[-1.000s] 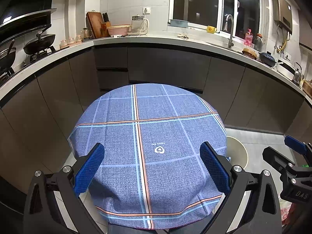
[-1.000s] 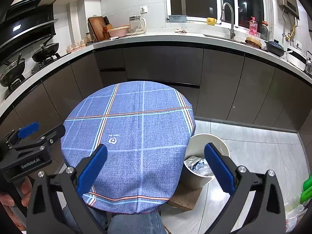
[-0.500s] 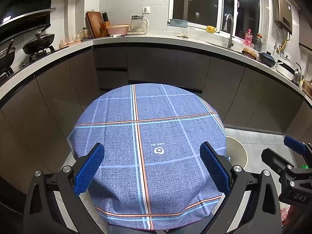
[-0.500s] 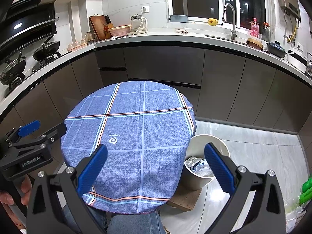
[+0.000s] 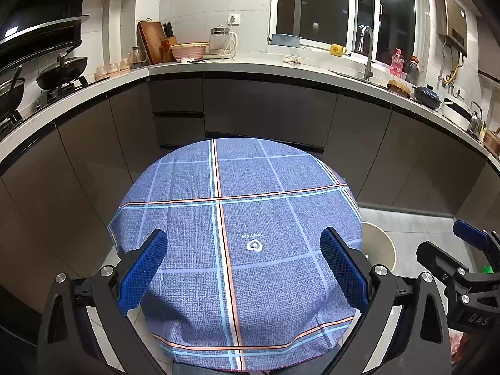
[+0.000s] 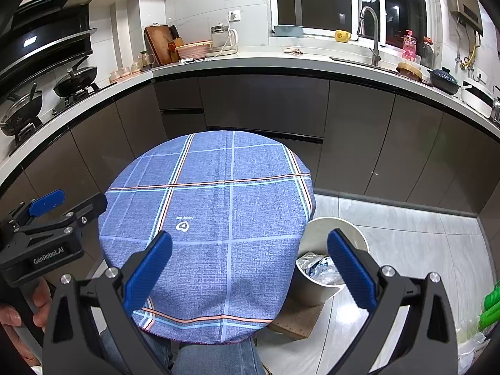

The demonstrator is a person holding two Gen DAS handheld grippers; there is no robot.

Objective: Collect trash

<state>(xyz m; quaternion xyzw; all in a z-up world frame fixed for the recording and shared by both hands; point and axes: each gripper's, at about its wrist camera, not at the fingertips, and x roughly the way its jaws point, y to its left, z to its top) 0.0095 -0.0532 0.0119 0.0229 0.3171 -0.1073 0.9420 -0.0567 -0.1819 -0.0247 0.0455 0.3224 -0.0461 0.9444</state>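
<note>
At the lower right of the right wrist view, a pale trash bin (image 6: 328,281) stands on the tiled floor just beside the round table (image 6: 218,212) with its blue plaid cloth; inside the bin lie crumpled foil-like and plastic wrappers (image 6: 315,265), the only trash clearly visible; the cloth itself shows nothing on it. The right gripper (image 6: 250,268) hangs above the table's near edge, jaws spread wide and empty; the left gripper (image 5: 243,268), in its own view, is likewise spread over the cloth's lower half, holding nothing. Such wrappers are probably very light, soft and crinkly, apt to slip or spring open; a pinch on a bunched fold should hold better than a flat edge. The bin looks light and stiff; its rim seems the likeliest hold.
</note>
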